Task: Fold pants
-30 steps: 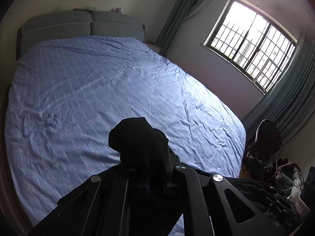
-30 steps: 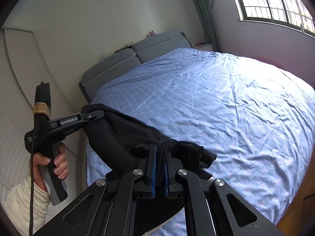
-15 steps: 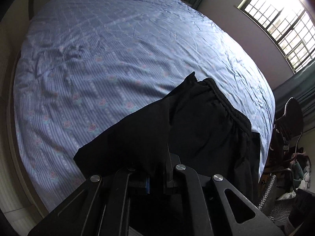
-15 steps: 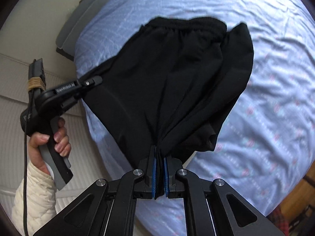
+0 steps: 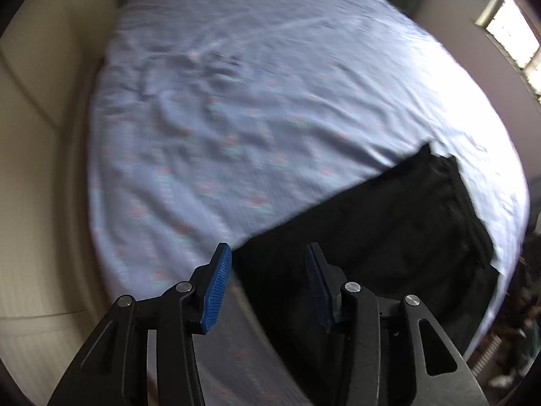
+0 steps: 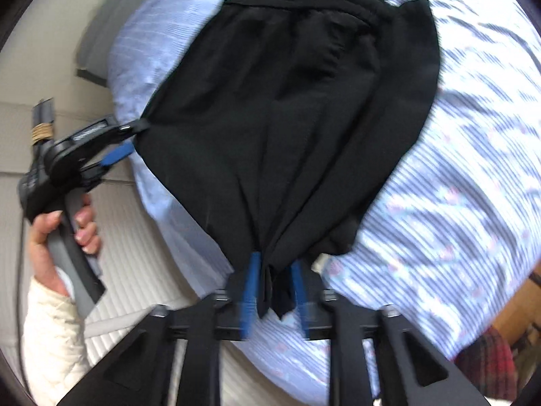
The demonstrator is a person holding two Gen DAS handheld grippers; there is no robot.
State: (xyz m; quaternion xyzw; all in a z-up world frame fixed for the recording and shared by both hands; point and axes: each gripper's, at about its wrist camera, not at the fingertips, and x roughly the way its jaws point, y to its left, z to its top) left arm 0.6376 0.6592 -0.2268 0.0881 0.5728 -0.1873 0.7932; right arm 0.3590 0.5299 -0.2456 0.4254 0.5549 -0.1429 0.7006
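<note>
Black pants (image 6: 287, 108) lie spread on the blue patterned bed sheet (image 6: 456, 220), waistband at the far end; they also show in the left wrist view (image 5: 389, 237). My left gripper (image 5: 267, 287) is open, its blue pads (image 5: 216, 291) apart at the pants' near left corner; it also shows in the right wrist view (image 6: 125, 142). My right gripper (image 6: 274, 291) has its jaws parted with the bunched near hem of the pants between the pads.
The bed (image 5: 236, 118) fills both views, with a grey headboard (image 6: 111, 34) beyond it. A cream ribbed panel (image 6: 135, 253) runs along the bed's left side. A window (image 5: 510, 40) is at the far right. Clutter (image 5: 517, 338) lies past the bed's right edge.
The pants went from held in the air to laid flat on the sheet. Both grippers lowered toward the near edge. The left gripper opened and let go; the right jaws have parted.
</note>
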